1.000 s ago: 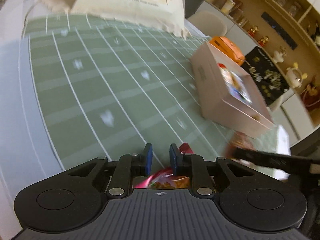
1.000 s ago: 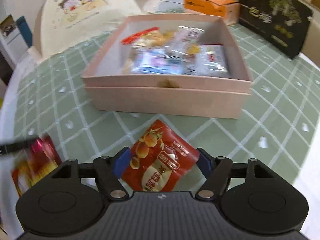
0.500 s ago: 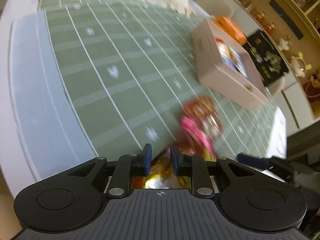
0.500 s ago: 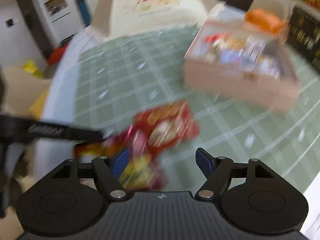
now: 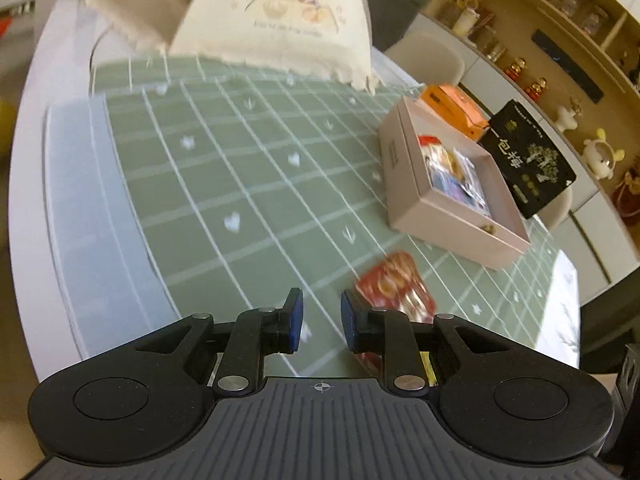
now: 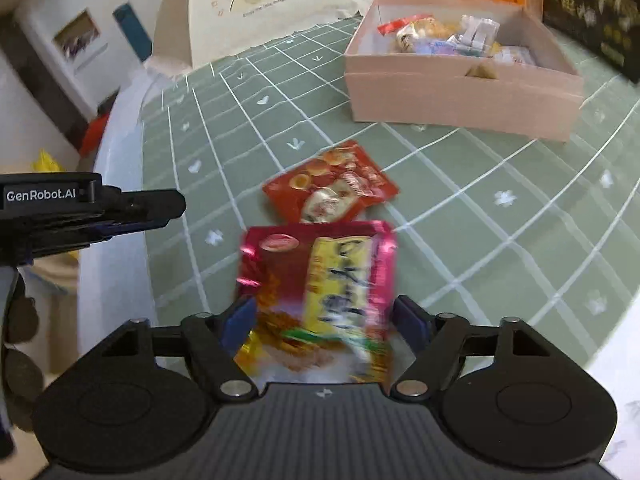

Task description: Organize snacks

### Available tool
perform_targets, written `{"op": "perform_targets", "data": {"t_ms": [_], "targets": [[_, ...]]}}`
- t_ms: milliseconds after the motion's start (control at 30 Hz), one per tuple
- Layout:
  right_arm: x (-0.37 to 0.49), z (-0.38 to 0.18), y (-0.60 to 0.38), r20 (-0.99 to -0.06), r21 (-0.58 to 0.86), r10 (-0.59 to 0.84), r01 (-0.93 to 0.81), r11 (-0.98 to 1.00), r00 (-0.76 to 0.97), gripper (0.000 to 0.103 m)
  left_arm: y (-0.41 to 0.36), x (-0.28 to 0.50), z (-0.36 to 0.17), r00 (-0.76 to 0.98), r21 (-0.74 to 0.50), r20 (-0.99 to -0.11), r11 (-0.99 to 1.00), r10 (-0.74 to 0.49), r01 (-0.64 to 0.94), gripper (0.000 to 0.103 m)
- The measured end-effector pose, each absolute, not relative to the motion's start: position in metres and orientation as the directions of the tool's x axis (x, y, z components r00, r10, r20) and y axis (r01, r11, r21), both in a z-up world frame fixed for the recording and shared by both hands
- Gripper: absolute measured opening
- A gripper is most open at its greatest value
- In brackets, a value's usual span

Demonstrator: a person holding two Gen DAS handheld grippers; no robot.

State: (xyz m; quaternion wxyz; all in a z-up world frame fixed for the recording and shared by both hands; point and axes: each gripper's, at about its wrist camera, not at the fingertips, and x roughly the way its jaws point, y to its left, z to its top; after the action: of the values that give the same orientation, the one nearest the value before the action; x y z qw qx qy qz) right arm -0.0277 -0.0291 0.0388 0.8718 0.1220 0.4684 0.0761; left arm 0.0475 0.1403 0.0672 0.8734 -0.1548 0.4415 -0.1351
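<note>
A pink and yellow snack packet [image 6: 320, 292] lies on the green checked tablecloth between the open fingers of my right gripper [image 6: 326, 316]. A red snack packet [image 6: 332, 184] lies just beyond it, and also shows in the left wrist view [image 5: 394, 284]. A pink cardboard box [image 6: 460, 92] holding several snack packets stands farther back; it also shows in the left wrist view [image 5: 448, 216]. My left gripper [image 5: 320, 322] is slightly open and empty, above the table's left part, and shows from the side in the right wrist view [image 6: 132, 208].
A cream chair cover with cartoon children [image 5: 280, 16] stands at the table's far edge. An orange box [image 5: 456, 108] and a black gift box [image 5: 528, 160] lie behind the pink box. Wall shelves with jars and figurines [image 5: 560, 60] are at the right. The table's white rim [image 5: 36, 200] runs along the left.
My left gripper has let go of the pink and yellow packet, opened a little and drawn back. The packet now lies in front of the red one, between my right gripper's fingers.
</note>
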Motion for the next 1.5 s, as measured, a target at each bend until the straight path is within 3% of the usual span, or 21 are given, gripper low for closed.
{"op": "perform_targets", "data": {"t_ms": [133, 167, 233, 367, 500, 567, 633, 733, 800, 933, 1100, 1233, 1500], "targets": [[-0.024, 0.033, 0.003, -0.815, 0.167, 0.175, -0.064, 0.984, 0.553, 0.096, 0.123, 0.064, 0.078, 0.577, -0.324, -0.725, 0.925, -0.377, 0.198, 0.025], [-0.026, 0.032, 0.008, -0.82, 0.119, 0.151, -0.094, 0.989, 0.552, 0.094, 0.114, 0.068, 0.08, 0.566, -0.304, -0.726, 0.921, -0.39, 0.244, 0.025], [-0.034, 0.032, 0.007, -0.818, 0.067, 0.119, -0.111, 0.992, 0.563, 0.077, 0.098, 0.07, 0.083, 0.544, -0.248, -0.735, 0.907, -0.406, 0.341, 0.027], [-0.052, 0.034, -0.041, -0.816, 0.076, 0.077, -0.024, 0.997, 0.573, 0.074, 0.054, 0.068, 0.077, 0.511, -0.073, -0.764, 0.839, -0.394, 0.539, 0.029], [-0.063, 0.029, -0.093, -0.808, 0.09, 0.014, 0.099, 0.991, 0.59, 0.075, 0.015, 0.06, 0.061, 0.488, 0.069, -0.8, 0.755, -0.349, 0.652, 0.03], [-0.067, 0.026, -0.106, -0.804, 0.081, -0.014, 0.132, 0.988, 0.594, 0.08, 0.003, 0.058, 0.051, 0.476, 0.103, -0.82, 0.734, -0.319, 0.671, 0.031], [-0.069, 0.022, -0.111, -0.8, 0.078, -0.023, 0.142, 0.987, 0.6, 0.087, -0.006, 0.056, 0.044, 0.483, 0.137, -0.826, 0.726, -0.292, 0.674, 0.041], [-0.072, 0.02, -0.112, -0.793, 0.076, -0.033, 0.151, 0.986, 0.609, 0.089, -0.014, 0.055, 0.042, 0.456, 0.123, -0.837, 0.707, -0.303, 0.696, 0.064], [-0.074, 0.018, -0.112, -0.789, 0.075, -0.039, 0.158, 0.985, 0.613, 0.091, -0.013, 0.058, 0.043, 0.435, 0.081, -0.84, 0.718, -0.324, 0.691, 0.068], [-0.078, 0.019, -0.108, -0.785, 0.073, -0.046, 0.165, 0.984, 0.618, 0.093, -0.008, 0.067, 0.046, 0.419, 0.018, -0.84, 0.755, -0.344, 0.655, 0.066], [-0.077, 0.017, -0.109, -0.783, 0.067, -0.056, 0.173, 0.983, 0.62, 0.099, 0.005, 0.077, 0.049, 0.468, 0.029, -0.827, 0.807, -0.313, 0.59, 0.064], [-0.079, 0.02, -0.112, -0.788, 0.072, -0.046, 0.166, 0.984, 0.614, 0.097, 0.015, 0.085, 0.05, 0.461, 0.003, -0.83, 0.824, -0.314, 0.567, 0.064], [-0.106, 0.047, -0.116, -0.691, 0.021, -0.121, 0.188, 0.982, 0.713, 0.095, -0.009, 0.077, 0.036, 0.439, 0.059, -0.849, 0.772, -0.295, 0.632, 0.066]]}}
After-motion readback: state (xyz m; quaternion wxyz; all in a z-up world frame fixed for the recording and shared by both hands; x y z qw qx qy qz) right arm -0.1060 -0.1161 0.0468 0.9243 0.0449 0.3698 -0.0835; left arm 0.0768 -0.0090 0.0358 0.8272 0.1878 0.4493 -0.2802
